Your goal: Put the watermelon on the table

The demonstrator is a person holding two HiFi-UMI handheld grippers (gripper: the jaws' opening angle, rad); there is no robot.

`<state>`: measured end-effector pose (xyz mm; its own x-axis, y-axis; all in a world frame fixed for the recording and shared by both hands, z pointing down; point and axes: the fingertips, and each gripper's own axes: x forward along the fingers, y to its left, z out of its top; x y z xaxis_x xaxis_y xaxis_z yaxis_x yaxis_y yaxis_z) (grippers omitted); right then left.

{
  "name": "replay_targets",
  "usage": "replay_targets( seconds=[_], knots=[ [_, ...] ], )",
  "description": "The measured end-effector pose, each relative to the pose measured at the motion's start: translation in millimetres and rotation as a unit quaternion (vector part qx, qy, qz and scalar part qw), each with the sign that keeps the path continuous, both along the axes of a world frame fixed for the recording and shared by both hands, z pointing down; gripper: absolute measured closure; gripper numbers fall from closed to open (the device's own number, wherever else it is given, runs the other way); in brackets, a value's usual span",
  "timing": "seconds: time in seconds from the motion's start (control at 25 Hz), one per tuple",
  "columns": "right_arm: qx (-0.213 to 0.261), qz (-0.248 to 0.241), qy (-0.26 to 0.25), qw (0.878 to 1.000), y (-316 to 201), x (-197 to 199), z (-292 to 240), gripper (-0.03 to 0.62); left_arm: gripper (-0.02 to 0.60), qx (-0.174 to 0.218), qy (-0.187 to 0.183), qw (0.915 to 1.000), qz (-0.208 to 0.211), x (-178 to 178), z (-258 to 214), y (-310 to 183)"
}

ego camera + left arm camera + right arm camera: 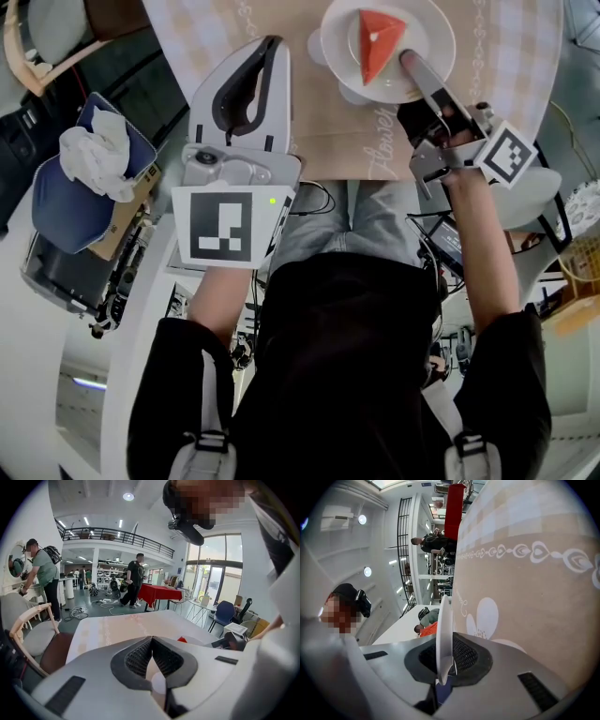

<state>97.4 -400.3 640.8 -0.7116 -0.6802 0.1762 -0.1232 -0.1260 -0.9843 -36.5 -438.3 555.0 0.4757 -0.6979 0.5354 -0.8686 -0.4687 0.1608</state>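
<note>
Right gripper (411,64) clamped on the rim of a white plate (439,26), rim pinched between the pads. Watermelon (378,42) slice lying on that plate, above the table (328,141) near its front edge; contact between plate and table not discernible. Left gripper (270,45) closed on nothing, beside the plate. Step in hand: setting down. Next, probably: bring plate flat onto the table, kept level so the slice stays put, then release.

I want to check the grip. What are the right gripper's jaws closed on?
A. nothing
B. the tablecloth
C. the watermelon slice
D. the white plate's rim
D: the right gripper has its jaws pinched on the thin edge of the white plate, and the watermelon slice just lies on top of it.
</note>
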Motion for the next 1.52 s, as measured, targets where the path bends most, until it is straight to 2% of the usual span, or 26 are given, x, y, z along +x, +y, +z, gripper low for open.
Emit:
replay_targets(
  seconds=[0.88,1.12,1.32,1.52],
  knots=[
    [-0.039,-0.011,0.024,0.999,8,0,32,0.576,0.569,-0.003,-0.001,1.0,0.007,4,7,7],
    [-0.056,-0.03,0.051,0.997,8,-5,35,0.576,0.57,-0.006,0.002,1.0,0.001,4,5,6],
    [-0.06,-0.033,0.055,0.996,8,-4,36,0.576,0.569,-0.005,0.006,1.0,-0.004,2,5,4],
    [-0.076,-0.032,0.082,0.993,8,-3,39,0.574,0.569,-0.006,0.002,1.0,-0.002,0,6,6]
  ],
)
